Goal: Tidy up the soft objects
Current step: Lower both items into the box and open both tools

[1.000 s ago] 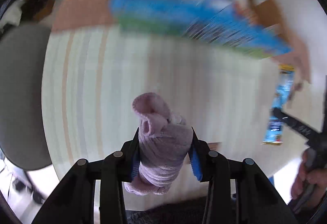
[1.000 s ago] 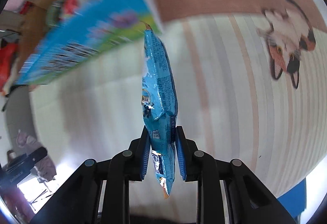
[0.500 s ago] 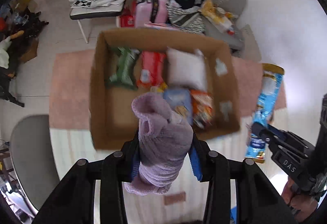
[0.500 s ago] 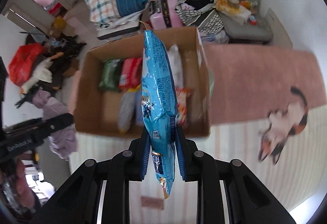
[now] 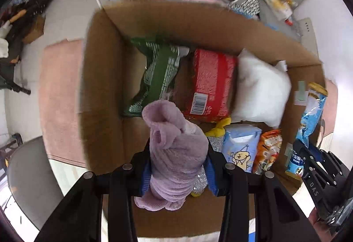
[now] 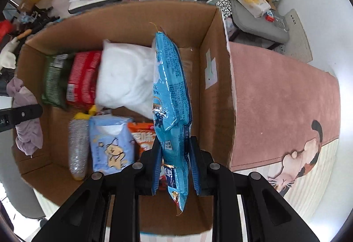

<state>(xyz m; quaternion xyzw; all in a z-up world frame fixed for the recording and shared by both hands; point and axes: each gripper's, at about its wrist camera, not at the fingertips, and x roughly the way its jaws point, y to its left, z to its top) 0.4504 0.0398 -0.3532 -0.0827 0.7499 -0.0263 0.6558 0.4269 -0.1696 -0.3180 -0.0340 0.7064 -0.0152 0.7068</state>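
- Cardboard box [image 6: 218, 96] sits open-topped on a pink rug [image 6: 282, 105]; judged to be the collection point for the soft goods, since both carried items hang over it.
- White pillow [image 6: 125, 78] occupies the far row, right of a red packet [image 6: 82, 78] and a green packet [image 6: 54, 81]; the three stand side by side, apparently packed on edge to save floor.
- Near row holds a light-blue tissue pack [image 6: 110, 145], an orange snack bag [image 6: 143, 138] and a silvery pouch [image 6: 77, 142], laid close together.
- Blue snack bag [image 6: 172, 105] is pinched near its lower end by the right gripper [image 6: 175, 167], jaws narrow; it stands upright over the box's right side. Open floor shows between the pillow and the right wall, so a drop there looks feasible.
- Purple plush towel [image 5: 174, 153], rolled, is clamped by the left gripper [image 5: 176, 167] with jaws spread around its bulk; it hangs over the near-left part of the box.
- Bare cardboard shows at near left, beside the left wall [image 5: 101, 92]; judged the likeliest room for the towel. The near rim lies close under both grippers, so release calls for clearing that edge.
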